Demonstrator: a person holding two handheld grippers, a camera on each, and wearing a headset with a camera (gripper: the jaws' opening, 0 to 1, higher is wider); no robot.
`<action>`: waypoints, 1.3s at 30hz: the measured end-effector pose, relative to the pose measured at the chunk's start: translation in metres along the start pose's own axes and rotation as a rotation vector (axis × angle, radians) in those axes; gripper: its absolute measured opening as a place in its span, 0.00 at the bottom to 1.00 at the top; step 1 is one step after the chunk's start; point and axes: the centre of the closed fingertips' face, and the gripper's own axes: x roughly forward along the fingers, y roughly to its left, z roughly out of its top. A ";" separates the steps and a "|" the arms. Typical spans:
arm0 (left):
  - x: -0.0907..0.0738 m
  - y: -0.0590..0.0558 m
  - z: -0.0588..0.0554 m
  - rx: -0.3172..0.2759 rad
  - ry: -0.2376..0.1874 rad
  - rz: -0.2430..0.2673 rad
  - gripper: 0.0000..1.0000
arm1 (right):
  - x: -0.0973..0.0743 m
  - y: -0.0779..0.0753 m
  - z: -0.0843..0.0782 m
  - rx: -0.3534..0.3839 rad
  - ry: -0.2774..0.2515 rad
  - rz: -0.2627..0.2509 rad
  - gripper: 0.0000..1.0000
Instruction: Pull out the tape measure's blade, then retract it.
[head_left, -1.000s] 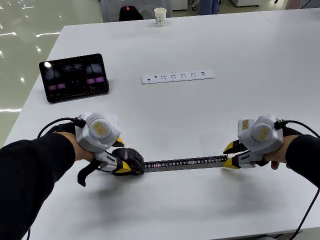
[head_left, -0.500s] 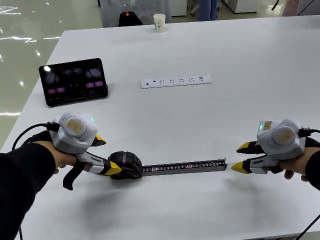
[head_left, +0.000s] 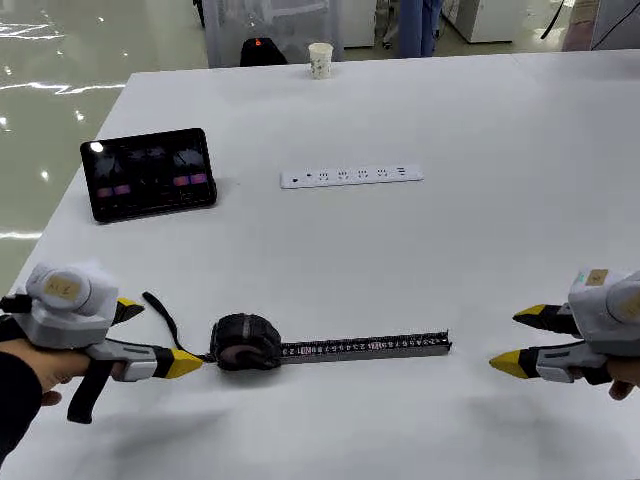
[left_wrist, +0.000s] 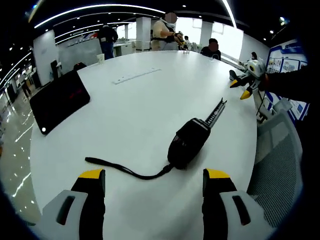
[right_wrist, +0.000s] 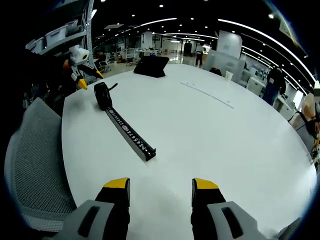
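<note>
A black tape measure (head_left: 244, 342) lies on the white table (head_left: 400, 250), with its blade (head_left: 365, 347) pulled out to the right and flat on the surface. A black wrist strap (head_left: 165, 317) trails from its left side. My left gripper (head_left: 156, 335) is open just left of the case, touching nothing. In the left gripper view the case (left_wrist: 188, 142) and strap (left_wrist: 125, 171) lie ahead of the open left gripper (left_wrist: 155, 181). My right gripper (head_left: 517, 340) is open, a short way right of the blade's tip. The right gripper view has the blade's end (right_wrist: 131, 135) ahead of the right gripper (right_wrist: 161, 186).
A dark tablet (head_left: 148, 172) stands at the left of the table, a white power strip (head_left: 350, 176) lies in the middle, and a paper cup (head_left: 320, 60) sits at the far edge. The table's near edge runs close below both grippers.
Both grippers have let go, the left of the case and the right of the blade tip, and have drawn apart outward. The blade stays extended on the table.
</note>
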 end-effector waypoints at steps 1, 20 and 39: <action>-0.002 0.000 -0.003 -0.011 -0.005 0.001 0.76 | -0.001 0.001 -0.003 0.009 -0.001 -0.002 0.48; -0.045 -0.014 -0.041 -0.066 -0.101 0.087 0.99 | -0.045 0.023 -0.035 0.037 -0.029 -0.043 0.68; -0.065 -0.013 -0.066 -0.062 -0.108 0.126 0.99 | -0.068 0.032 -0.062 0.131 -0.079 -0.098 0.99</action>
